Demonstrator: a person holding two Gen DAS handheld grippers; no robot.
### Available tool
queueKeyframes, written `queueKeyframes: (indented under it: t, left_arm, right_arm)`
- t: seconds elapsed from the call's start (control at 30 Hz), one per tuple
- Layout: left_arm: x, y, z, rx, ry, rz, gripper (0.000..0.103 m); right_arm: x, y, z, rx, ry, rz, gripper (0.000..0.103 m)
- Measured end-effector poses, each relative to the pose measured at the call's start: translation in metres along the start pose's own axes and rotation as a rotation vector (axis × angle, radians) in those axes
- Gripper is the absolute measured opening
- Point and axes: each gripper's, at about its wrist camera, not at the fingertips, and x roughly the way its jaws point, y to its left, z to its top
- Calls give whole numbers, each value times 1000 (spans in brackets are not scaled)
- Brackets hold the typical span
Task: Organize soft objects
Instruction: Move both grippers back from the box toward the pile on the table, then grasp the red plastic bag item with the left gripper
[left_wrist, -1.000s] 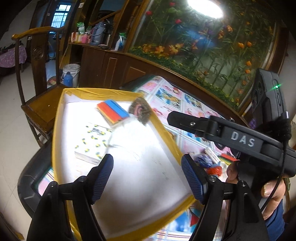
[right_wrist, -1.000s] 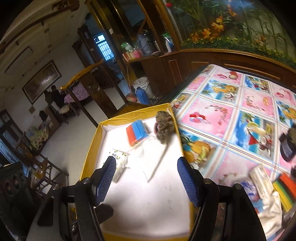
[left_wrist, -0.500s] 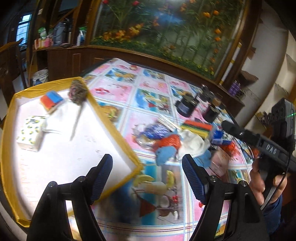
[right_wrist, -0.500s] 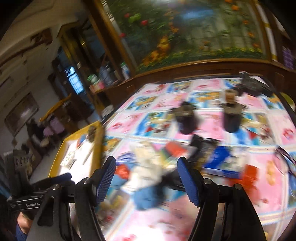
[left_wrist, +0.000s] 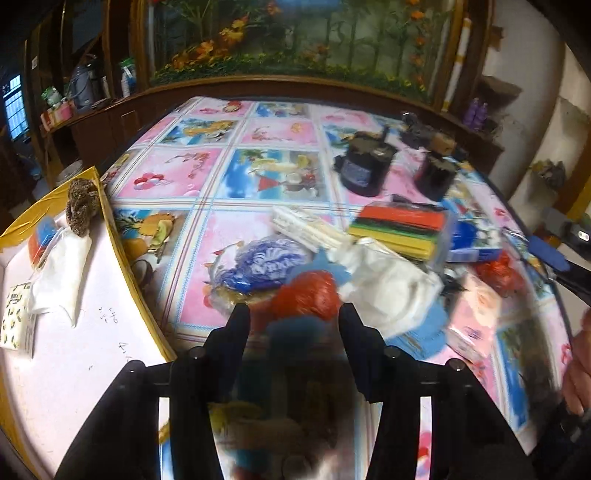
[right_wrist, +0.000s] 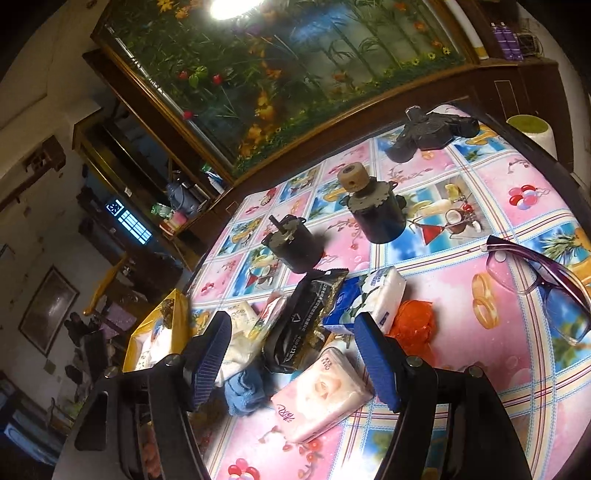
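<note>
My left gripper (left_wrist: 293, 321) hangs low over a pile of soft things on the patterned tablecloth. Its jaws are closing, with a red-orange soft ball (left_wrist: 306, 295) and a blurred blue cloth (left_wrist: 295, 330) between them; I see no pad pressing. My right gripper (right_wrist: 291, 358) stands open above the same pile: a black packet (right_wrist: 306, 321), a pink tissue pack (right_wrist: 321, 398), a blue cloth (right_wrist: 243, 391) and an orange mesh puff (right_wrist: 413, 325). At the left, the yellow-rimmed white tray (left_wrist: 122, 236) holds a brown scrubber (left_wrist: 83, 206), a white bag (left_wrist: 61, 273) and a lemon-print tissue box (left_wrist: 16, 317).
Two black motors (right_wrist: 291, 243) (right_wrist: 376, 214) stand behind the pile. Purple glasses (right_wrist: 535, 280) lie at the right. A stack of coloured sponges (left_wrist: 399, 225), a crumpled white bag (left_wrist: 388, 280) and a blue-white wrapped bundle (left_wrist: 266, 262) crowd the pile. A hand (left_wrist: 576, 369) shows at the right edge.
Both grippers have swung from over the tray to the pile on the tablecloth. The left jaws have narrowed around the red-orange ball; the right jaws keep their width.
</note>
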Motion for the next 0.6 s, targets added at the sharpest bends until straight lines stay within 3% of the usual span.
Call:
queueKeyframes:
  t: [0.23, 0.33, 0.5, 0.6]
  left_arm:
    - [36, -3, 6, -19, 74, -25, 48]
    - [32, -9, -3, -3, 42, -9, 35]
    - [15, -10, -22, -30, 33, -76, 35]
    - [3, -13, -36, -24, 37, -125, 35]
  right_arm:
    - [12, 1, -8, -17, 96, 10, 74]
    - [24, 2, -14, -40, 152, -67, 74]
    - [46, 4, -25, -115, 245, -180, 74]
    - [52, 2, -27, -147, 247, -251, 74]
